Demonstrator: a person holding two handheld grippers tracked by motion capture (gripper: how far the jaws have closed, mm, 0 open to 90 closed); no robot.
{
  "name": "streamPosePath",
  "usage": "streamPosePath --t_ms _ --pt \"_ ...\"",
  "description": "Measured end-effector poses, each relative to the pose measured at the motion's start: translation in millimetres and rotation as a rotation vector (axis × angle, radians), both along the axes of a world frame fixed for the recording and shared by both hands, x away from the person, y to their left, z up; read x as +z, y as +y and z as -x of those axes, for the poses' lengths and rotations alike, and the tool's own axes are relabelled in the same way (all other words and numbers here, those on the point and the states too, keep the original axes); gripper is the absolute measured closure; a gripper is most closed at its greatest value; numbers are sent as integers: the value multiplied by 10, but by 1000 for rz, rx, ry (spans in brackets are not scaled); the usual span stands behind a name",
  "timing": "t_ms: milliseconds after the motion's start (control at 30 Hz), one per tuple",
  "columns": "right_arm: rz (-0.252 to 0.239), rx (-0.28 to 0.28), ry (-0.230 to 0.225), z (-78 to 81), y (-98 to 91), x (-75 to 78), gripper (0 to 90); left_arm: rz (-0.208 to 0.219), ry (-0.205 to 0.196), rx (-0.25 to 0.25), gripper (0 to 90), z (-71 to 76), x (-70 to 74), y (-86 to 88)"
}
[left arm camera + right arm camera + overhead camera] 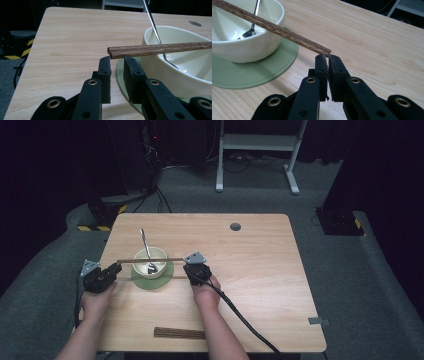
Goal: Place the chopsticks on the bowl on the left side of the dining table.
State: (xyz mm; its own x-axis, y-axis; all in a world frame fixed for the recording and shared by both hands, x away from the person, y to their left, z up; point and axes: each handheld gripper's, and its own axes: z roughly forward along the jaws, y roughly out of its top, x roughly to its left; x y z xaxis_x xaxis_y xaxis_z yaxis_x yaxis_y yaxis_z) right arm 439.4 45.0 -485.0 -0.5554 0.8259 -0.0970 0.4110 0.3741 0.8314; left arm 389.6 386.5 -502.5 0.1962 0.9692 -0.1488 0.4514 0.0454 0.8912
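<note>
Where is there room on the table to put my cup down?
The table's whole right side is bare, from the right tool to the far edge. There is also bare wood behind the bowl. It is crowded around the bowl, its green saucer, the chopstick and both tools.

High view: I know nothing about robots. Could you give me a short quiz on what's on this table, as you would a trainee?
1. True or false: the spoon lies flat on the table, apart from the bowl.
2. What does the bowl stand on? A) a green plate B) a black tray C) a folded cloth
3. Fill in: the wooden stick lies across the bowl's ____.

Key: 1 false, the spoon stands in the bowl; 2 A; 3 rim.
</note>
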Motion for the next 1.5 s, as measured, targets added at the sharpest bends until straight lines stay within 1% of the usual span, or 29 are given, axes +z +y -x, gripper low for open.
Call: streamPosePath --t_ms 433,733,1000,1067,1167,1300,1333,1433,1500 --pt "-2 1 -4 -5 9 -11 853 5 2 4 759 -4 -5 10" --pt "2 12 -16 59 -30 -13 776 2 0 6 742 -1 -2 10" --pt "-2 30 -22 160 -87 6 735 -7 8 9 721 12 -6 16" --pt "1 41 -27 195 -105 19 714 -14 13 9 706 21 -8 21" --pt "10 52 -21 249 -138 37 654 -22 22 9 677 32 -14 11" --pt "-1 65 -16 312 -216 55 584 -47 38 4 606 59 -22 -5" --pt "2 68 -17 328 -235 57 564 -50 38 5 591 71 -26 -10" --pt "3 70 -16 369 -308 59 523 -83 56 -1 541 125 -33 -18" --pt "-3 67 -10 397 -361 59 497 -96 55 -9 513 187 -39 -24"
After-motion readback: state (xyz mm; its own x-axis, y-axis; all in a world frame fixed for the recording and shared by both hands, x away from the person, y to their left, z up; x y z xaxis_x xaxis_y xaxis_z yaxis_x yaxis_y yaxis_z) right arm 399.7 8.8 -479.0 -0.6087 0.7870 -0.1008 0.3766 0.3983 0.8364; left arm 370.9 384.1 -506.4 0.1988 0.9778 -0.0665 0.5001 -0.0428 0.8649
